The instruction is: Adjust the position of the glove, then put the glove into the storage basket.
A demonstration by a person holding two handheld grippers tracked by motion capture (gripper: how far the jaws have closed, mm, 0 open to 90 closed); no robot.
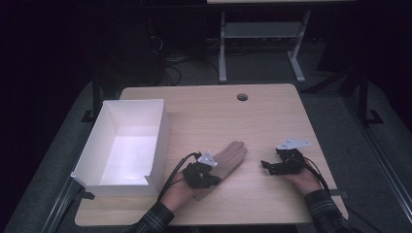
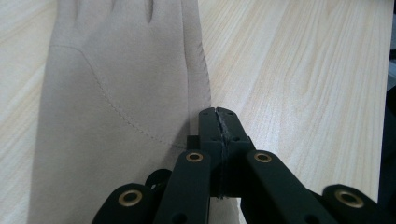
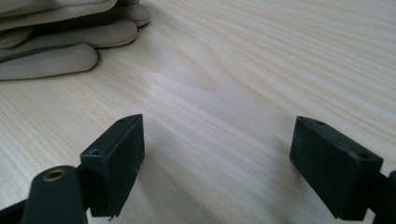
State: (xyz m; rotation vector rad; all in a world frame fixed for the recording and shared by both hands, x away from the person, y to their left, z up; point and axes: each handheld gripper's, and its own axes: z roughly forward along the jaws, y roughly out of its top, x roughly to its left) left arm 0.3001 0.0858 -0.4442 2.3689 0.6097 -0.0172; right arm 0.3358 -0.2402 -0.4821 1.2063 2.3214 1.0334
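- Dark room surrounds a pale wooden table (image 1: 272,116), with a second table's grey legs (image 1: 222,48) on the floor behind it
- White box (image 1: 92,155) sits at the table's left edge, open at the top, its inside lit
- Left hand (image 1: 177,191) comes in from the bottom, a plaid sleeve (image 1: 154,219) at the wrist, holding the left gripper (image 1: 212,180) just right of the box
- Left gripper lies over the cuff end of a beige glove (image 1: 232,156); in the left gripper view its jaws are pressed fully together at the glove's (image 2: 116,116) right edge, and whether any fabric is pinched between them I cannot tell
- Glove lies flat near the table's middle, fingers pointing away from the person and slightly right, a curved seam line showing across it in the left gripper view
- Round hole (image 1: 242,97) sits in the tabletop near the far edge, well beyond the glove
- Right gripper (image 1: 266,166) rests low over bare wood right of the glove, apart from it, held by the right hand (image 1: 303,178)
- Right gripper view shows its jaws spread wide with nothing between them, the glove's fingertips (image 3: 51,60) ahead at the upper left
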